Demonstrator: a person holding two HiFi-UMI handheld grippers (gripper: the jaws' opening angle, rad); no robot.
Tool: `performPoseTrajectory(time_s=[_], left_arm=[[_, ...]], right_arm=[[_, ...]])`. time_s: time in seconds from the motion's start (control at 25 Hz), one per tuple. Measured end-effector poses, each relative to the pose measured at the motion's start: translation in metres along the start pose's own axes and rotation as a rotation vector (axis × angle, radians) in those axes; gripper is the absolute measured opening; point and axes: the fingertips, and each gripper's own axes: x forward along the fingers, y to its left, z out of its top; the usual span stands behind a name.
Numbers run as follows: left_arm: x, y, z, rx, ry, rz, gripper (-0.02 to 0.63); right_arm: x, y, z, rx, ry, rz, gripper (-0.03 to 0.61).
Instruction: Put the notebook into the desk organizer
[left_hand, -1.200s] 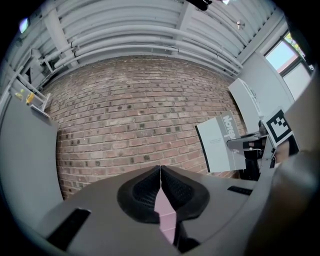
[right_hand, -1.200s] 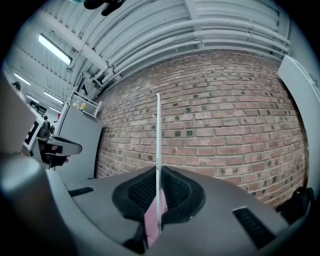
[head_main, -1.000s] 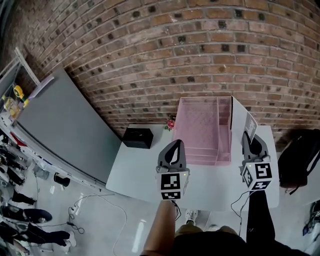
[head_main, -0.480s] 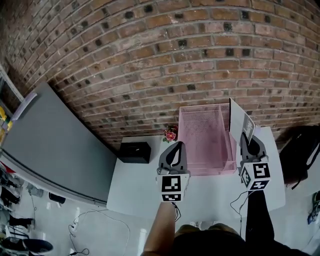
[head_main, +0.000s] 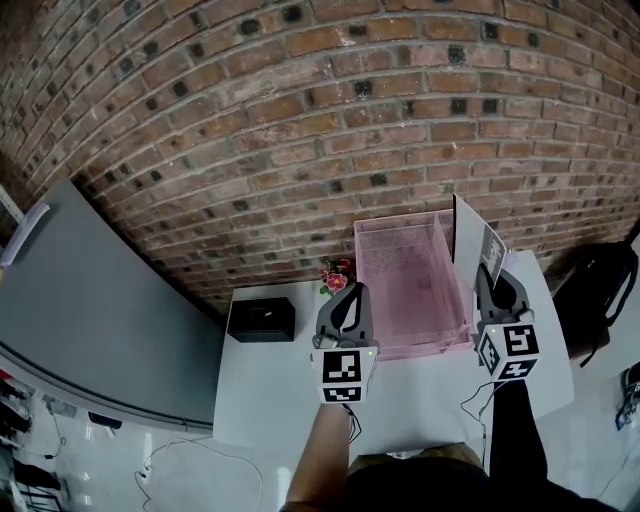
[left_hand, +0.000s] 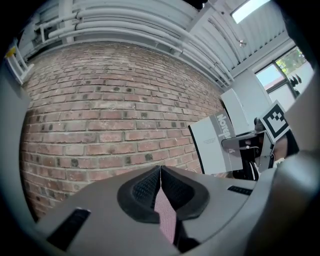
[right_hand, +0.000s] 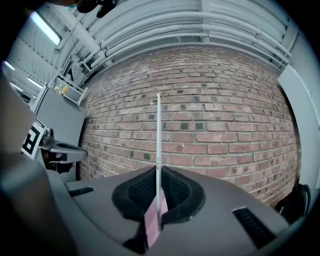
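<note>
Head view: bare left forearm (head_main: 322, 455) reaches straight forward from the near edge of the white surface (head_main: 270, 385). The left tongs (head_main: 351, 291) are level over the surface's middle, tips at the left front corner of the pink desk organizer (head_main: 410, 290). The dark right sleeve (head_main: 515, 440) runs parallel. The right tongs (head_main: 489, 277) point forward beside the organizer's right wall and hold the notebook (head_main: 474, 238) upright above it; contact with the wall not clear. Black box (head_main: 261, 319) at the surface's back left corner.

Left gripper view: left tongs (left_hand: 160, 169) pressed together, nothing between; pink mesh shows below. Notebook (left_hand: 219, 142) off to the right, in the right tongs (left_hand: 239, 150).

Right gripper view: right tongs (right_hand: 158, 171) clamped on the notebook (right_hand: 158, 132), edge-on and vertical against the brick wall (right_hand: 215, 125).
</note>
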Motion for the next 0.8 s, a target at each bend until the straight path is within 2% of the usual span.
performPoseTrajectory(time_s=[0.12,0.36,0.8], left_arm=[[0.001,0.006,-0.006,-0.007,0.002,-0.008,0.017],[0.000,0.024,-0.015,-0.013,0.015,0.008,0.017],[-0.005,0.050,-0.026,-0.023,0.033,0.058,0.017]], right_arm=[[0.006,0.012,0.001,0.017,-0.001,0.017,0.028],[0.026,0.030,-0.002,0.162,0.011,0.085,0.028],[0.064,0.079,-0.021,0.303,0.128,0.250,0.028]])
